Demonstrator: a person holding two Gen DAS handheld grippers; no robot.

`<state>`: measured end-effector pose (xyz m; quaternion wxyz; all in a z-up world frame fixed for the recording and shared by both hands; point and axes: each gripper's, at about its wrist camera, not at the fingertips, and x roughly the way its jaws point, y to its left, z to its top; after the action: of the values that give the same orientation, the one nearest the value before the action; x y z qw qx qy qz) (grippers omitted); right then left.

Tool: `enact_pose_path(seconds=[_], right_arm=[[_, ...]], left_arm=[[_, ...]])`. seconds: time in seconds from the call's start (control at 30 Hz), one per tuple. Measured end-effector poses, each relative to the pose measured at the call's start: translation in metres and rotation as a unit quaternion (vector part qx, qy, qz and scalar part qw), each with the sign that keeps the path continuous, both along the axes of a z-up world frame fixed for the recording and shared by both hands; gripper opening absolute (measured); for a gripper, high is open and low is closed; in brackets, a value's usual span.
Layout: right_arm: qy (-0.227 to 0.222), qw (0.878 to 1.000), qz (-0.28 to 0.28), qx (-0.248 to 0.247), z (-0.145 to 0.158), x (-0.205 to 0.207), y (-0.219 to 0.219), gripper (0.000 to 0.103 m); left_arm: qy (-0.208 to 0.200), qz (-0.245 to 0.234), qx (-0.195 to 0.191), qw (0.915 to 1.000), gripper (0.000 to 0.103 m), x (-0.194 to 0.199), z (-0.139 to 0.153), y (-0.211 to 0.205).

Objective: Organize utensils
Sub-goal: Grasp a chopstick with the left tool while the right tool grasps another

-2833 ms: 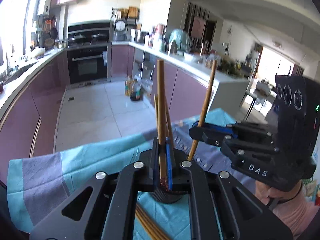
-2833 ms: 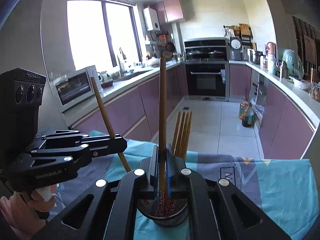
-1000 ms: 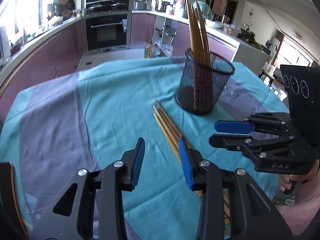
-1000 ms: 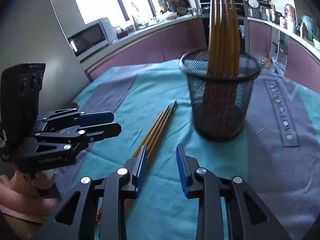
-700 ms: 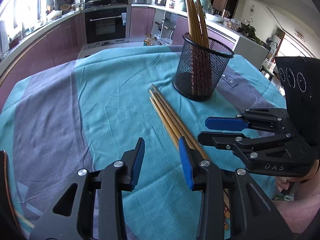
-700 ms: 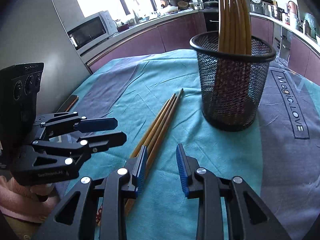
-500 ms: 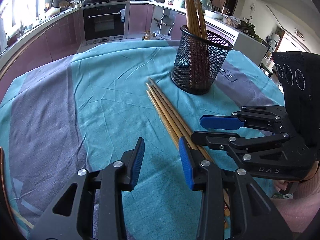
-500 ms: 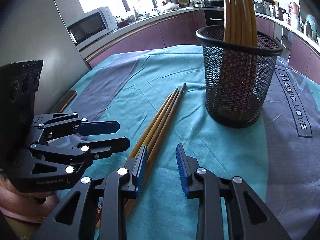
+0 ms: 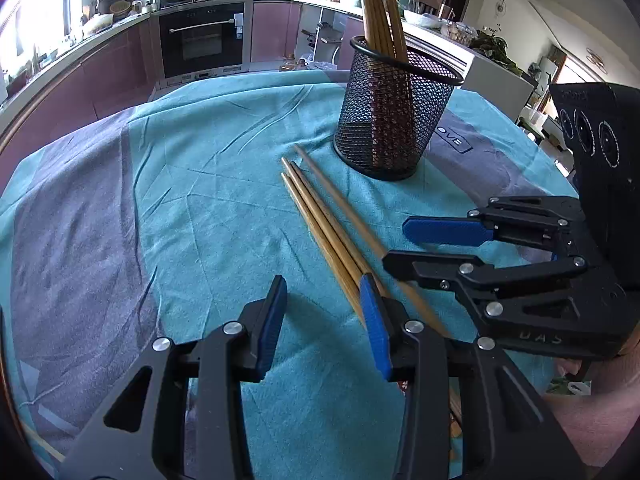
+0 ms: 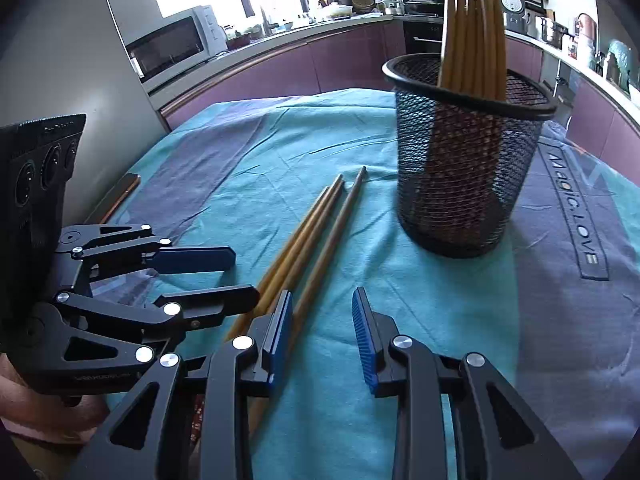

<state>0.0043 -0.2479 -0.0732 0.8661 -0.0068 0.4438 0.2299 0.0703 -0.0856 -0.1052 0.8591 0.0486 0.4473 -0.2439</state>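
Three loose wooden chopsticks (image 9: 320,216) (image 10: 316,232) lie side by side on the teal cloth, pointing at a black mesh cup (image 9: 394,120) (image 10: 464,168). The cup holds several upright chopsticks (image 9: 378,8) (image 10: 472,32). My left gripper (image 9: 323,284) (image 10: 244,276) hovers low over the near part of the loose ones. Its jaws are opening with nothing between them, and the sticks pass under its right finger. My right gripper (image 10: 323,296) (image 9: 394,242) is open beside it. One stick on the cloth runs along its left pad, unpressed.
A teal and grey cloth (image 9: 200,168) covers the round table, whose wooden edge (image 10: 120,192) shows at the left. Behind stand kitchen counters, an oven (image 9: 202,40) and a microwave (image 10: 172,50). A person's hands (image 10: 40,420) hold the grippers.
Earlier each gripper held a chopstick over the cup; both now stand empty. Over the last second both drew back and down toward the loose chopsticks. The left jaws widened slightly.
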Motion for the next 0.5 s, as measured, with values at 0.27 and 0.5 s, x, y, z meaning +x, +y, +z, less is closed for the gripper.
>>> enact_pose_path(seconds=[0.27,0.5], right_arm=[[0.001,1.0,-0.001,0.002,-0.001,0.001,-0.001,0.029],[-0.002,1.0,-0.002,-0.006,0.0,0.003,0.002,0.029]], left_arm=[[-0.007,0.001,0.019,0.9998,0.036,0.006,-0.003,-0.006],[-0.003,0.0,0.033,0.9994,0.024,0.015,-0.005,-0.004]])
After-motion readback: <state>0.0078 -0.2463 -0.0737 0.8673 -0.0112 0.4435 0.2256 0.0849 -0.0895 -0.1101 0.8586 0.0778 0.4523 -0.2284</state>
